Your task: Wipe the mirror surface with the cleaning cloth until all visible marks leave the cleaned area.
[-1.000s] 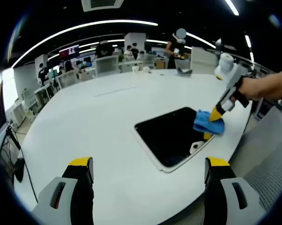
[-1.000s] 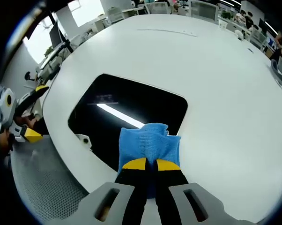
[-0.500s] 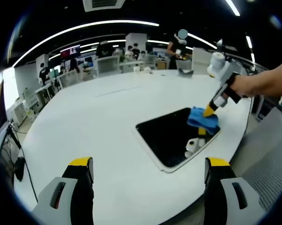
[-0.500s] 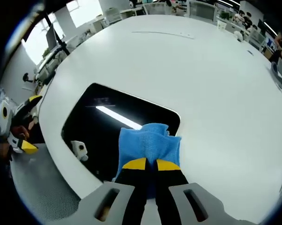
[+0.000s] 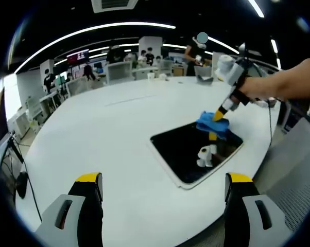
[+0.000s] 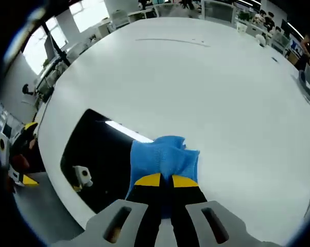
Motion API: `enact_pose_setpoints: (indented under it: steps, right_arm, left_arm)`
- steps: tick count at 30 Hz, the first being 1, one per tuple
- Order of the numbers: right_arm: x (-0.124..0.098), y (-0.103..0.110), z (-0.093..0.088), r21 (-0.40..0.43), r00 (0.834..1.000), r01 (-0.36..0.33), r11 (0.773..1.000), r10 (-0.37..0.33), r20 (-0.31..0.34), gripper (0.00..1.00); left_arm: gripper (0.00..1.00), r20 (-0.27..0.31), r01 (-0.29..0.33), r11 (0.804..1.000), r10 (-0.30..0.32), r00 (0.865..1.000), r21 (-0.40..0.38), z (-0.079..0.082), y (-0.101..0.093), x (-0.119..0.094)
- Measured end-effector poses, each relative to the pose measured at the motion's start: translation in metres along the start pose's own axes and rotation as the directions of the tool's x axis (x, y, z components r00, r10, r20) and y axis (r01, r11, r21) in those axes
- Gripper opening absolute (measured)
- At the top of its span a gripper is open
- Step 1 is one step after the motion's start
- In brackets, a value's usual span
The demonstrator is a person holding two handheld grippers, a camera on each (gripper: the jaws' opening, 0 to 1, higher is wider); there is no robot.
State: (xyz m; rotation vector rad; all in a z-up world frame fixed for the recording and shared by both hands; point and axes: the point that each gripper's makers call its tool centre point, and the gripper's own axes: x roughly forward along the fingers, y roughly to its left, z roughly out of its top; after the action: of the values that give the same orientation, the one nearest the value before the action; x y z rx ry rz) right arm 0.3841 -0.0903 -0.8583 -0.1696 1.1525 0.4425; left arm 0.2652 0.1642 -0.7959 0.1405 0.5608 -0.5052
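A dark rectangular mirror point(image 5: 193, 149) lies flat on the round white table point(image 5: 103, 134), near its right edge. In the left gripper view my right gripper point(image 5: 217, 117) comes in from the right, shut on a blue cleaning cloth point(image 5: 212, 125) pressed at the mirror's far corner. My left gripper point(image 5: 162, 188) hangs open over the table's near edge, nothing between its yellow-tipped fingers point(image 5: 88, 181). In the right gripper view the blue cloth point(image 6: 162, 157) sits in my right gripper point(image 6: 161, 180), over the edge of the mirror point(image 6: 96, 157), which reflects a ceiling light.
Desks, chairs and several people stand beyond the table's far side point(image 5: 144, 62). A person's hand and forearm point(image 5: 283, 85) hold the right gripper. Grey floor point(image 5: 294, 175) lies past the table's right edge. A small white reflection point(image 5: 205, 154) shows on the mirror.
My right gripper has slid the blue cloth across the mirror from its near right edge towards its far corner. The left gripper has stayed still and open.
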Motion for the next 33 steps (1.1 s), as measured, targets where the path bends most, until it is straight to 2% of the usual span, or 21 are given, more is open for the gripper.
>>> enact_pose_setpoints:
  steps: [21,28,33]
  right_arm:
    - [0.000,-0.002,0.017,0.010,1.000,0.013,1.000,-0.014,0.020,0.00]
    - [-0.018,0.001,0.024,0.013,0.998,0.006,1.000,-0.006,0.055,0.00]
    - [-0.028,-0.010,0.029,0.018,0.998,0.012,1.000,-0.013,0.069,0.00]
  left_arm:
    - [0.99,0.001,-0.023,1.000,0.023,1.000,0.007,-0.001,0.005,0.001]
    - [0.99,0.001,-0.026,1.000,0.026,1.000,0.011,0.000,0.006,0.000]
    - [0.99,0.001,-0.030,1.000,0.030,1.000,0.010,0.000,0.006,0.000]
